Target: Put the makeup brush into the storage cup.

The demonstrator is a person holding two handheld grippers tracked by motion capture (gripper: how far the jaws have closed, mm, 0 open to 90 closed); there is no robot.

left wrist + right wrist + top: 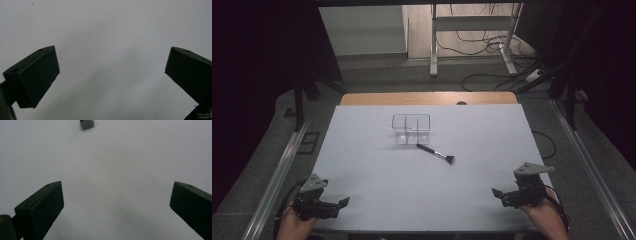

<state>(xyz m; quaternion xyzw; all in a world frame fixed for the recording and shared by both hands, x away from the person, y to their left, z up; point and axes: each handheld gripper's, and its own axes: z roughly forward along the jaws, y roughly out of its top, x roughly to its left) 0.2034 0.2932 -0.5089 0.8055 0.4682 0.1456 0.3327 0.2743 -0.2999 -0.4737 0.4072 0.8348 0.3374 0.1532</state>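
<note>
Here, one clear box [411, 128] and one brush [435, 153] sit mid-table [377, 170], the brush just in front of the box. Two grippers rest at the near corners, left [343, 202] and right [496, 192], pointing inward, jaws wide apart and empty. No writing is legible.

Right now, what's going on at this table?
Nothing is being handled. A person holds the left gripper and the right gripper at the near corners of the white table, both open and empty. Mid-table stands a clear divided container, which looks empty. A small black-handled brush lies just in front of it, bristles toward the right gripper's side.
</note>
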